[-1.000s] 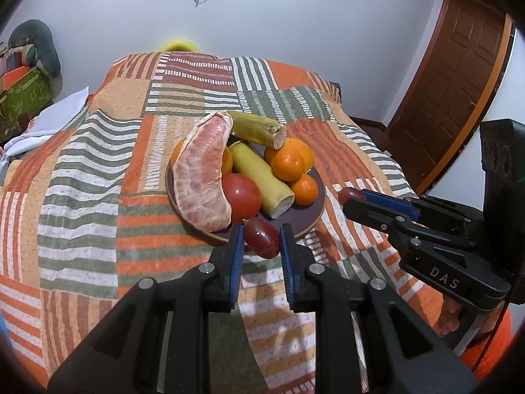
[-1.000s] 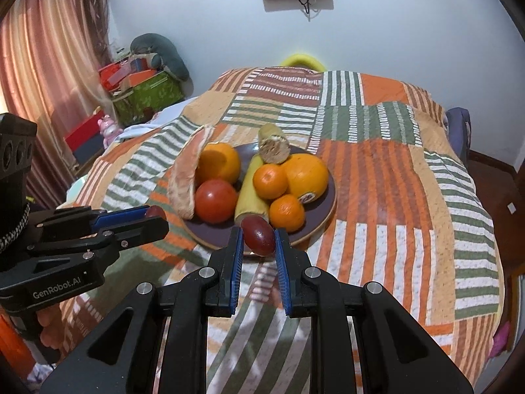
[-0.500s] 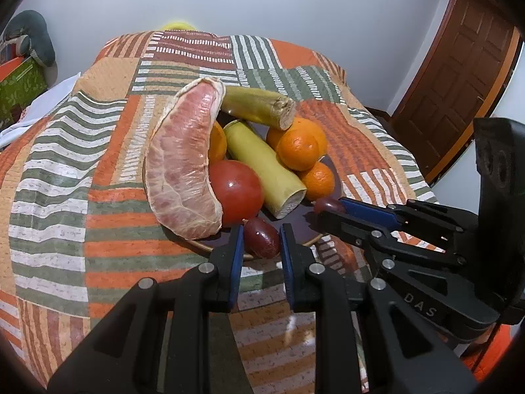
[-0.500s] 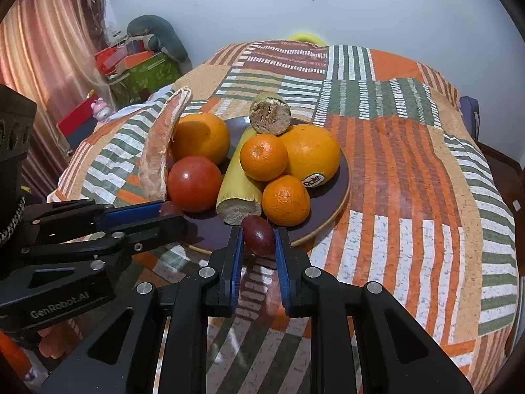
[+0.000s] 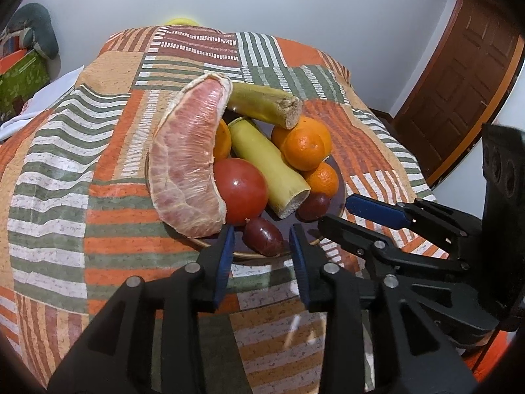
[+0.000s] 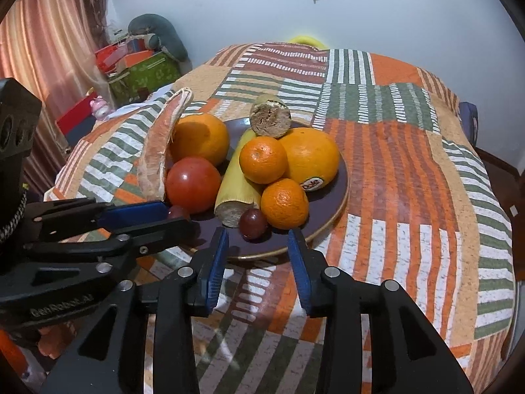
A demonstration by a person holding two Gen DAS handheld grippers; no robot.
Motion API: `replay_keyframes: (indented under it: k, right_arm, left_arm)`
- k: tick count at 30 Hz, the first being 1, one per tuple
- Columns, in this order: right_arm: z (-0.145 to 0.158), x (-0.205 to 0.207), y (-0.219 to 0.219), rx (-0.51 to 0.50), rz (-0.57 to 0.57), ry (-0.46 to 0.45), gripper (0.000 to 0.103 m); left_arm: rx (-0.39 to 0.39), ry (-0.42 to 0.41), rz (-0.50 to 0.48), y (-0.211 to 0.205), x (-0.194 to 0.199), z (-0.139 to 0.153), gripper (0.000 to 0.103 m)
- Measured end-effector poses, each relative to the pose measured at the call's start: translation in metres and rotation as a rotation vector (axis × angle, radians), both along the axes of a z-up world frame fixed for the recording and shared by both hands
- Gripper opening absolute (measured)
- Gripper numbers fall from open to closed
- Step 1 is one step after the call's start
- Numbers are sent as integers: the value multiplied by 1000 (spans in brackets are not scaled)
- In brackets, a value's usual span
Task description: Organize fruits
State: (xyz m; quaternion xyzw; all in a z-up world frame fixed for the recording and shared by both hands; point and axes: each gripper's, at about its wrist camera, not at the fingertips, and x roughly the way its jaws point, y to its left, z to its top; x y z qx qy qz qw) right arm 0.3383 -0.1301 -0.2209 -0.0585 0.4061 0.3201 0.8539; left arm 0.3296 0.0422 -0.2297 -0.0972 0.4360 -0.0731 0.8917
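Crowding plate [image 6: 331,220], tomato [image 6: 193,184], oranges [image 6: 310,154], grapes [image 6: 252,224]

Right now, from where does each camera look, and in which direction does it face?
Left wrist: sits on the left gripper, looking forward over the plate of fruit toward the wall and the door; its own open fingers show, and the right gripper enters from the right.
Right wrist: sits on the right gripper, facing the same plate toward the wall and the curtain; its open fingers show, and the left gripper enters from the left.
Both share the plate, the fruit and the quilt.
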Motion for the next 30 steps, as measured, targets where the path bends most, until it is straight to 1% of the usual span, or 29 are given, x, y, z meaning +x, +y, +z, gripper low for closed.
replay_keyframes:
  k: [3,5,7,9,13,17,21,25,27,28,29,30]
  right_arm:
    - [7,-5,-5,3,-12,-13,34]
    - [19,-12,-11,8,-25,-38,34]
    - [33,-19,-16,18,-38,-71,34]
    - [55,-31,-24,36,-52,-119,34]
    - [102,-60,-39,88,-80,-229,34]
    - [159,-99,-58,181,-106,-345,34]
    - [204,-142,-76,258,-128,-457,34]
    - [232,-180,-86,315,-132,-541,34]
    - [241,-194,-89,332,-133,-572,35]
    - [244,-201,-90,340,-132,-583,37]
    - [245,-206,-90,345,-132,-591,41]
    - [247,-212,-90,348,-135,-601,44]
  left_arm:
    - [9,-19,12,2,-9,10,35]
    - [23,-47,25,4,-19,23,35]
    - [44,-94,40,5,-32,41,35]
    - [69,-152,59,6,-49,62,35]
    - [108,-300,97,5,-91,118,35]
    - [142,-452,134,1,-140,173,35]
    - [163,-582,164,-4,-189,216,35]
    - [146,-666,171,-5,-229,246,35]
    - [142,-698,167,-6,-245,257,37]
    - [142,-717,166,-7,-255,262,43]
    - [142,-731,166,-8,-262,265,51]
    - [145,-745,167,-9,-267,268,54]
